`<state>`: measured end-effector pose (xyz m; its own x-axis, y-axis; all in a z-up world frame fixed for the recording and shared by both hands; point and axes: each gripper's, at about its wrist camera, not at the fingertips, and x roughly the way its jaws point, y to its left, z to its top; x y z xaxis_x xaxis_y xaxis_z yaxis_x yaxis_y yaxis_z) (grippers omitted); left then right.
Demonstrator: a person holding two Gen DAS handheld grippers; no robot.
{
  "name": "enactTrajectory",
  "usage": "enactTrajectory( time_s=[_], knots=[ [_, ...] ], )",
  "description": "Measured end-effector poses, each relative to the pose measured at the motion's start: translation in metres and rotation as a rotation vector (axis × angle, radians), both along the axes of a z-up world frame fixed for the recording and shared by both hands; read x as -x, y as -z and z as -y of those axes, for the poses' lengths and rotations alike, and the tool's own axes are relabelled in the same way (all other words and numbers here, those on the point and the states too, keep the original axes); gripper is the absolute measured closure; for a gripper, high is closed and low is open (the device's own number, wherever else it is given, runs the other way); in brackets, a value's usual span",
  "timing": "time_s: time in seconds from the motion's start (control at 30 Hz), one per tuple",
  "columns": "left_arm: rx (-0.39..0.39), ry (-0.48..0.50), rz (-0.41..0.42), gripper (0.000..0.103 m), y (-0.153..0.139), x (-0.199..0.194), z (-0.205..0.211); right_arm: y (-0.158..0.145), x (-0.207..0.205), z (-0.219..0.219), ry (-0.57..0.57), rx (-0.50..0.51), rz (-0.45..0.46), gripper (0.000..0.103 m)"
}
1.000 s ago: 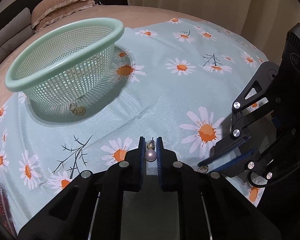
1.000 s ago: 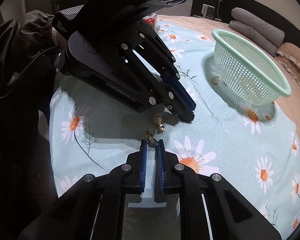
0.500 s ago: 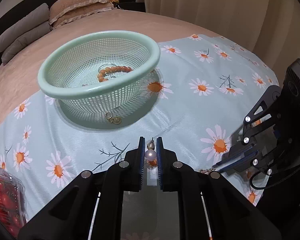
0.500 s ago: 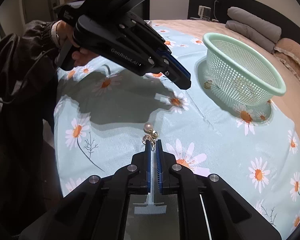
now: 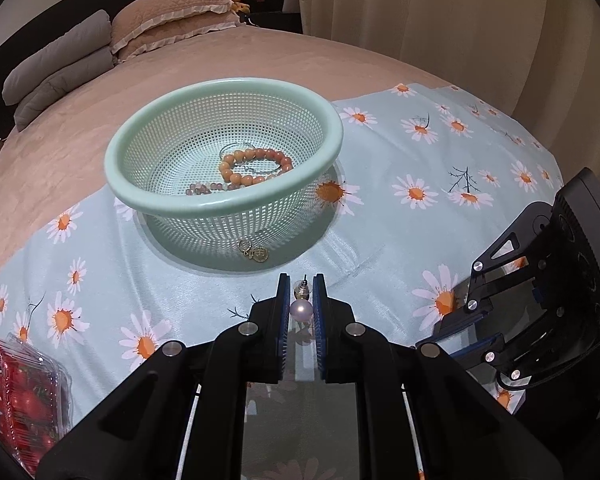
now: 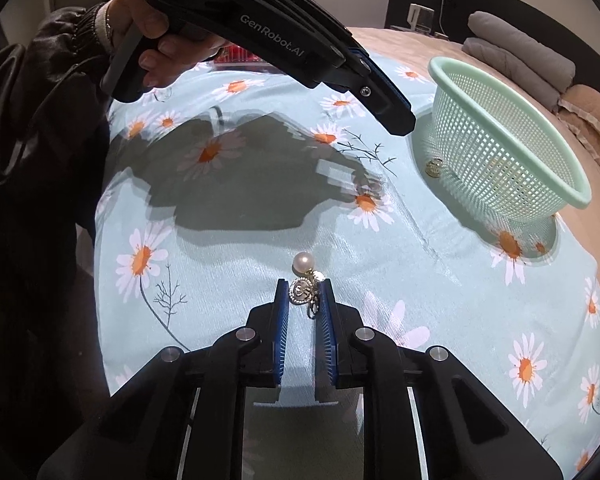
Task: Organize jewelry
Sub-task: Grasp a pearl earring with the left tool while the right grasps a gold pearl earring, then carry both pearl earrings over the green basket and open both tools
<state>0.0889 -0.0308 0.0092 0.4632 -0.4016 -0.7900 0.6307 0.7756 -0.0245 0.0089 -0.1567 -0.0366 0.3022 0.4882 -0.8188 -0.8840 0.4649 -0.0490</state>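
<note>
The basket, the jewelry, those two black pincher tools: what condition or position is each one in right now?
Basket: upright on the daisy cloth, beaded bracelets inside.
Gold charm: lying on the cloth, against the basket's base.
Left gripper: raised, shut on pearl earring.
Right gripper: low over the cloth, jaws apart around round pendant.
Second pearl: lying on the cloth by the pendant.
Tomato box: closed.

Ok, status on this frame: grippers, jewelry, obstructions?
Left gripper shut on pearl earring, raised short of basket. Right gripper open around crystal pendant. Gold charm lies against basket's base.
</note>
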Motion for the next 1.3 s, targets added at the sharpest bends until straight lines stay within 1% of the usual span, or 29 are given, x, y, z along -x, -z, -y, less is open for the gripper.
enactTrajectory(
  time_s=[0.07,0.13,0.23,0.4,0.5,0.53,0.6,0.73,0.8,0.87,0.93,1.0,1.03,1.07,1.13,1.2,1.3],
  knots=[
    [0.0,-0.002,0.0,0.091,-0.001,-0.001,-0.002,-0.003,0.001,0.005,-0.003,-0.001,0.002,0.089],
    [-0.003,-0.01,0.008,0.091,-0.004,-0.002,-0.004,-0.011,-0.001,0.012,0.01,-0.026,0.002,0.089],
    [0.007,-0.029,0.014,0.091,-0.009,-0.006,-0.007,-0.025,-0.005,0.025,0.047,-0.065,0.029,0.089],
    [0.035,-0.085,0.032,0.091,-0.023,-0.017,-0.017,-0.057,-0.019,0.048,0.147,-0.151,0.109,0.089],
    [0.061,-0.124,0.027,0.091,-0.03,-0.024,-0.025,-0.075,-0.028,0.056,0.194,-0.203,0.159,0.089],
    [0.068,-0.136,0.03,0.091,-0.032,-0.025,-0.028,-0.08,-0.029,0.057,0.209,-0.217,0.178,0.089],
    [0.082,-0.144,0.032,0.091,-0.037,-0.028,-0.029,-0.087,-0.035,0.055,0.223,-0.244,0.182,0.089],
    [0.094,-0.148,0.039,0.091,-0.045,-0.029,-0.024,-0.094,-0.045,0.048,0.244,-0.253,0.223,0.089],
    [0.105,-0.15,0.032,0.091,-0.047,-0.032,-0.019,-0.1,-0.052,0.049,0.255,-0.283,0.235,0.089],
    [0.12,-0.157,0.043,0.091,-0.051,-0.036,-0.015,-0.105,-0.06,0.048,0.283,-0.317,0.256,0.089],
    [0.102,-0.168,0.078,0.091,-0.055,-0.039,-0.009,-0.107,-0.072,0.046,0.328,-0.358,0.275,0.089],
    [0.121,-0.168,0.08,0.091,-0.057,-0.044,-0.004,-0.104,-0.085,0.043,0.355,-0.397,0.263,0.089],
    [0.123,-0.175,0.082,0.091,-0.057,-0.047,-0.002,-0.101,-0.091,0.039,0.363,-0.396,0.256,0.089],
    [0.111,-0.18,0.091,0.091,-0.055,-0.049,0.001,-0.097,-0.097,0.035,0.358,-0.396,0.234,0.089],
    [0.078,-0.181,0.104,0.091,-0.05,-0.054,0.007,-0.089,-0.102,0.027,0.331,-0.406,0.219,0.089],
    [0.077,-0.187,0.079,0.091,-0.042,-0.059,0.008,-0.085,-0.106,0.019,0.334,-0.377,0.22,0.089],
    [0.075,-0.211,0.069,0.091,-0.035,-0.067,0.004,-0.079,-0.111,0.016,0.357,-0.361,0.211,0.089]
  ],
)
